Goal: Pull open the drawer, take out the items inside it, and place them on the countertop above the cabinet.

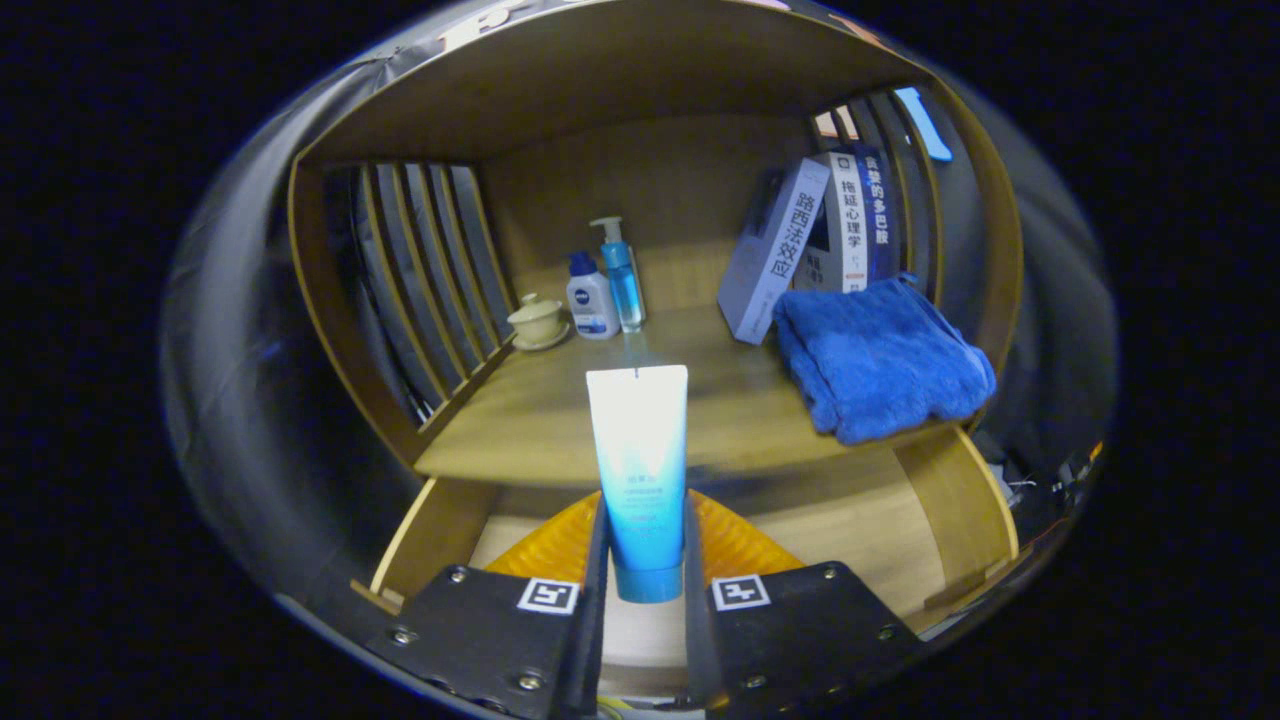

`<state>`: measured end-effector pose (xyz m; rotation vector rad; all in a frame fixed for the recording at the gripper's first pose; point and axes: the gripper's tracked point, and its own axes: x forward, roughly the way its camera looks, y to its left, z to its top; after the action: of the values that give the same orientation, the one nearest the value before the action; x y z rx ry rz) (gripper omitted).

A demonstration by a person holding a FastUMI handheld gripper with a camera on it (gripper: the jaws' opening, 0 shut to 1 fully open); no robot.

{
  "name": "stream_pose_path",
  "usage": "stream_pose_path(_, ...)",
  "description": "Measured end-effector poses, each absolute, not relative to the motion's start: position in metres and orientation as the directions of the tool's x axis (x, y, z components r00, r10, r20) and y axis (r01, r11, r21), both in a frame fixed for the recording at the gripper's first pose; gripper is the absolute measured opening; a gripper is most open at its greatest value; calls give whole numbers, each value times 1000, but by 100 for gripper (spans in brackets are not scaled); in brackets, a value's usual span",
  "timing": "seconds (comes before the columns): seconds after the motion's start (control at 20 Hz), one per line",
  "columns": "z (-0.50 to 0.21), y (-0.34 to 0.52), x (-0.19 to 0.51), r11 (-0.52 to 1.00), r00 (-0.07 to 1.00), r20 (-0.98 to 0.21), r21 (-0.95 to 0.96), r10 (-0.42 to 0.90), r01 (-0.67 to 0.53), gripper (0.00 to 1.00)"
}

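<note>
Left wall: you have a slatted side panel [430, 270] closing the shelf on that side, its bottom rail meeting the countertop.
Cup: a pale lidded cup on a saucer [538, 322] sits hard against those slats, far back.
Bottles: a white bottle with a dark cap [590, 297] and a clear blue pump bottle [622, 272] stand touching, just beside the cup.
Open room: your bare stretch of countertop [530, 420] runs from the front edge back to the bottles, between the slats and the towel.
Tube: the white-to-blue tube [640, 470] stands upright, cap down, between your fingers and in front of the countertop edge.
Books: a leaning row of books [815, 240] rests against the right slats.
Towel: a folded blue towel [880, 365] lies ahead of the books, one corner hanging over the front edge.
Drawer: the drawer [960, 520] is pulled open below the countertop, its wooden side walls flanking your fingers.
Tool: your gripper [646, 585] is closed on the tube, both fingers pressing its lower part near the cap.
</note>
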<state>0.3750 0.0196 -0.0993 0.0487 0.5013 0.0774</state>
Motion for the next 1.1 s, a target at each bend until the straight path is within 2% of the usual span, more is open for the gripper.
stream_pose_path(0.35, -100, 18, 440, 997, 897, -442, 79, 19, 18, 34)
stream_pose_path(0.7, -110, 18, 483, 996, 907, -422, 81, -3, 41, 35)
stream_pose_path(0.95, -133, 18, 494, 998, 890, -455, 45, -21, 46, 41)
stream_pose_path(1.1, -117, 19, 494, 999, 932, -361, -13, -35, 32, 46)
